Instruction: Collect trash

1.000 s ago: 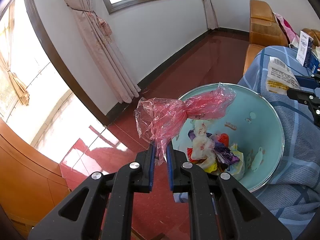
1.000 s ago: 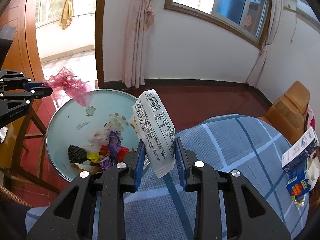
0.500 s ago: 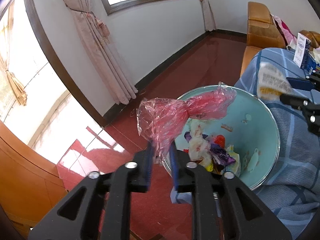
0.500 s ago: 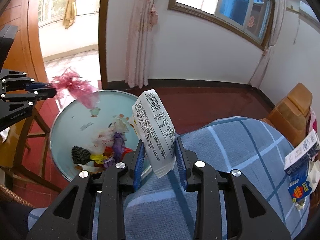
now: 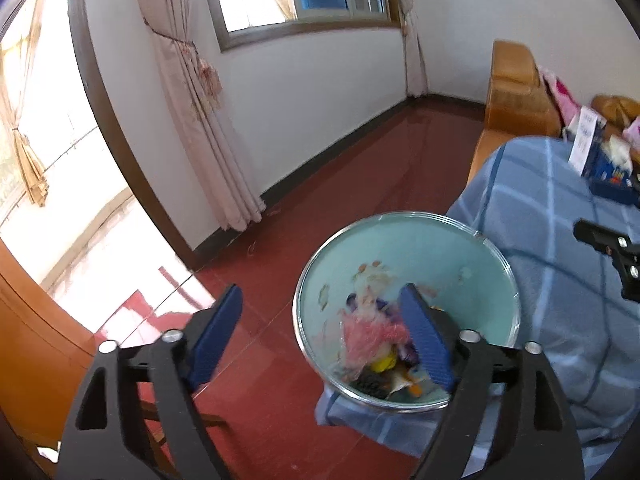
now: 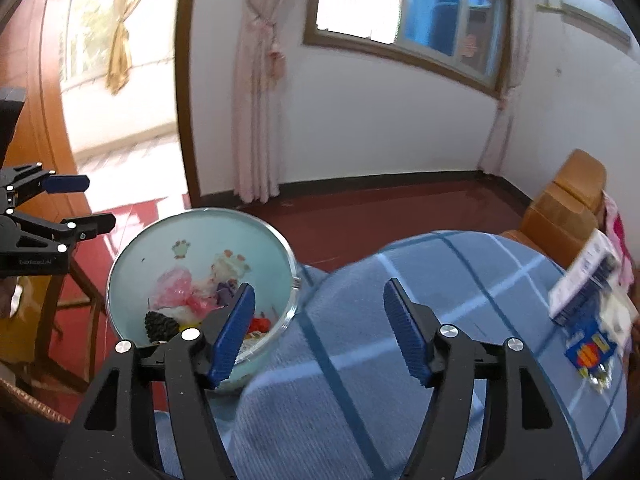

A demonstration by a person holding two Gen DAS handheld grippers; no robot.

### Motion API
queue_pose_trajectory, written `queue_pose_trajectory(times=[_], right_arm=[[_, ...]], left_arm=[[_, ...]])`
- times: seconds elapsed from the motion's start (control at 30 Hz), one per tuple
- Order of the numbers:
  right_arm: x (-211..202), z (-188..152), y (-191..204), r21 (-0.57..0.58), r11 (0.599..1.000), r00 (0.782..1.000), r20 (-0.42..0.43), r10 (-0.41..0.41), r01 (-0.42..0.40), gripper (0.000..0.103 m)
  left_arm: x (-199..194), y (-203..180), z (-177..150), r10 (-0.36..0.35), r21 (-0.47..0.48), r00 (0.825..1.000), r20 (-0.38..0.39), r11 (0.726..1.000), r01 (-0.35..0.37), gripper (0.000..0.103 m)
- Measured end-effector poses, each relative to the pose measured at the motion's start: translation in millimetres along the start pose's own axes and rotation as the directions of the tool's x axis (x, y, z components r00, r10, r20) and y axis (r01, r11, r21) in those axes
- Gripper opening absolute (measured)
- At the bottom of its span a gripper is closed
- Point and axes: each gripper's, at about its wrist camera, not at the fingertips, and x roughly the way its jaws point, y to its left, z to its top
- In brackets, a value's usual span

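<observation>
Crinkled pink plastic film [image 5: 370,336] in round glossy mint bin [image 5: 452,240]; 2 ribbed-pad grippers [image 5: 320,340] [image 6: 320,332], freshly widened, empty.

- Blue checked blanket [image 6: 460,280] covers the surface; a blue-white carton [image 6: 586,284] and wrappers [image 6: 592,350] lie at its far right
- Red floor [image 5: 340,184] bears the bin [image 5: 448,240], touching the blanket edge

Home living rm: tied-back pink curtains [image 5: 192,92] by a wood-framed window [image 6: 404,20], glossy red floor [image 5: 352,184], tan sofa [image 5: 516,92], blue plaid blanket [image 6: 420,360], household trash bin [image 5: 440,248] w/ wrappers.
</observation>
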Motion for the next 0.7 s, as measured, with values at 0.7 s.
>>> queue_pose_trajectory(times=[0.7], right_arm=[[-98, -23, -42, 0.163, 0.975, 0.972, 0.156, -0.175, 0.149, 0.076]], left_arm=[[-63, -15, 16, -0.033, -0.012, 0.984, 0.176, 0.999, 0.036, 0.097]])
